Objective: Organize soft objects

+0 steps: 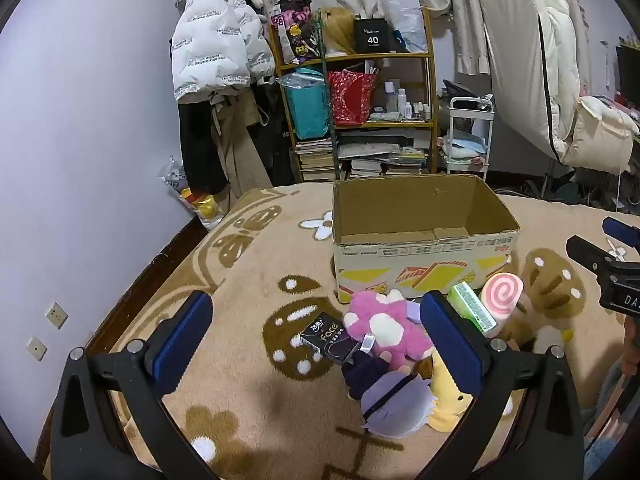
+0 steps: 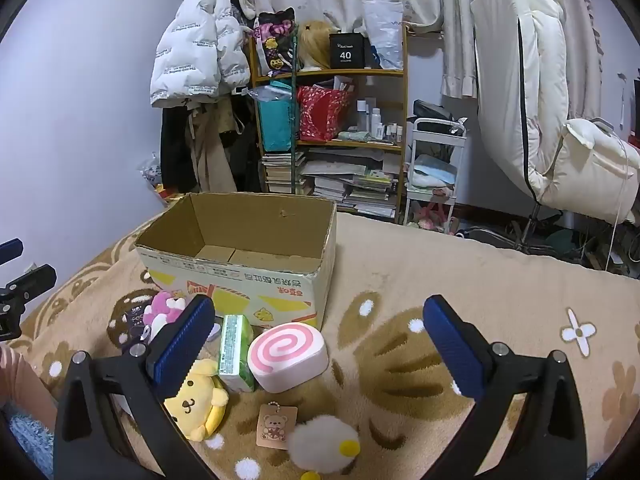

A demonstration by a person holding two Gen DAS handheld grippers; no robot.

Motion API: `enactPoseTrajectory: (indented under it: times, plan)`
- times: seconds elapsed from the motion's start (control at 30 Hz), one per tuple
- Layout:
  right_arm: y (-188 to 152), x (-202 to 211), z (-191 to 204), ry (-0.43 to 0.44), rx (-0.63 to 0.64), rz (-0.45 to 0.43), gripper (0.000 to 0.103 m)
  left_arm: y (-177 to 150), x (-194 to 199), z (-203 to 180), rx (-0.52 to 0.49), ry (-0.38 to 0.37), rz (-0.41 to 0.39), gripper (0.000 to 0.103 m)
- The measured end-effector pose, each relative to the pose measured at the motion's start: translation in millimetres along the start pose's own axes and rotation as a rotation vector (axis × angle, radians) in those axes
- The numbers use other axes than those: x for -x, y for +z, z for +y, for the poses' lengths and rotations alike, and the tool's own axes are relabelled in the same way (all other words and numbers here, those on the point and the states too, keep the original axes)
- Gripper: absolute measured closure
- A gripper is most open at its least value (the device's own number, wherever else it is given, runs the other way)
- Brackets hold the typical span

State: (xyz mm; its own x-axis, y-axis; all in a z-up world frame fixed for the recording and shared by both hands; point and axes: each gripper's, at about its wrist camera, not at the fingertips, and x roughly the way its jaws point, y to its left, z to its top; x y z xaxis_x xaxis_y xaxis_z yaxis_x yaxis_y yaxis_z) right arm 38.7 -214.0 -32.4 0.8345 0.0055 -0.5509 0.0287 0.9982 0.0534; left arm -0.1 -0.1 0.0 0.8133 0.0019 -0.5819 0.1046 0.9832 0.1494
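Both tools stand spread wide and hold nothing: the left gripper [image 1: 316, 340] above a pink plush [image 1: 386, 330] and a black pack marked "Face" [image 1: 330, 336], the right gripper [image 2: 320, 344] above a pink swirl cushion [image 2: 288, 356]. The toys lie on the blanket just before the empty cardboard box [image 2: 240, 276]. A black box on the shelf reads "40" [image 2: 346, 54].

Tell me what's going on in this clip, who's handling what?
A person holds a two-finger gripper in each hand over a patterned blanket. Both the left gripper and right gripper are wide open and hold nothing. The cardboard box looks empty. Still lying on the blanket in front of it: a pink plush, yellow dog plush, pink swirl cushion, green pack and a black box. Sorting hasn't visibly begun.
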Motion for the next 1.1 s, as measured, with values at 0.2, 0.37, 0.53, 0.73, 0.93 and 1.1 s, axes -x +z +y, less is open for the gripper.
enactPoseTrajectory:
  times: [0.2,0.37,0.53,0.73,0.93,1.1]
  plan:
    - [-0.1,0.0,0.0,-0.004,0.003,-0.008,0.000,-0.2,0.3,0.7,-0.009,0.011,-0.007,0.000]
    - [0.2,0.7,-0.5,-0.009,-0.002,-0.013,0.000,-0.1,0.0,-0.5,-0.021,0.011,-0.006,0.000]
    - [0.9,2.6,-1.3,-0.003,-0.002,-0.015,0.000,-0.1,0.1,0.0,-0.019,0.008,-0.007,0.000]
    - [-0.1,2.6,-1.7,-0.001,-0.003,-0.014,0.000,-0.1,0.0,-0.1,-0.019,0.009,-0.006,0.000]
    - [1.3,2.0,-0.5,0.001,-0.003,-0.014,0.000,-0.1,-0.2,0.2,-0.018,0.009,-0.005,0.000]
    - [1.4,1.9,0.1,0.002,-0.005,-0.014,0.000,-2.5,-0.2,3.0,-0.020,0.008,-0.006,0.000]
